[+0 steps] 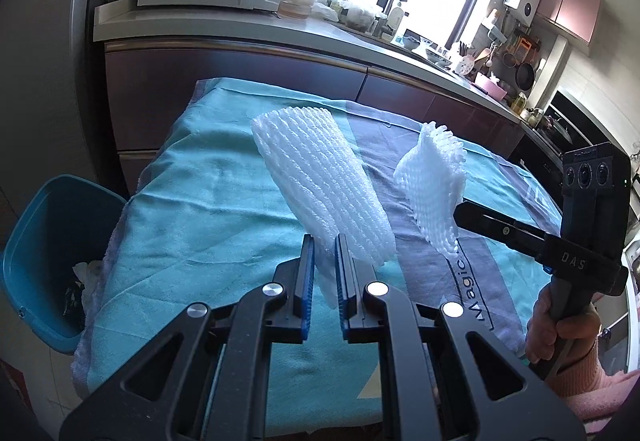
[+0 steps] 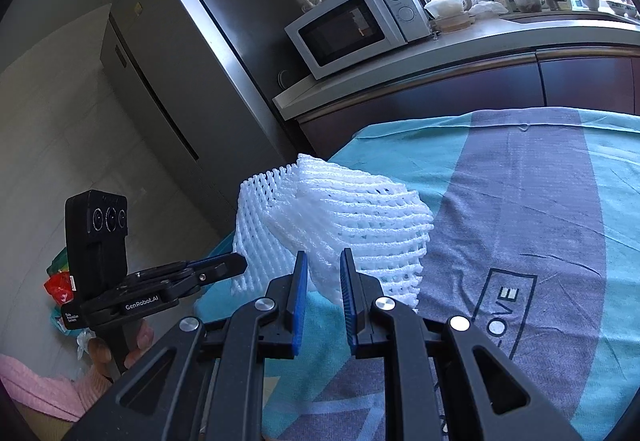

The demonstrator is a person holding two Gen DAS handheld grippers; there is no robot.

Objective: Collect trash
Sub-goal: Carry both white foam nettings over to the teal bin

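Holding two foam nets (image 1: 320,177) — one per gripper, one bin (image 1: 44,241)

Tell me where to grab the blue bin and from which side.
Pinch the blue bin by its upper rim, probably coming down from above: it stands open-topped beside the table, and only that thin wall edge would fit narrow tongs.

White mesh foam sleeves (image 1: 324,177), teal-and-grey towel (image 1: 192,209)
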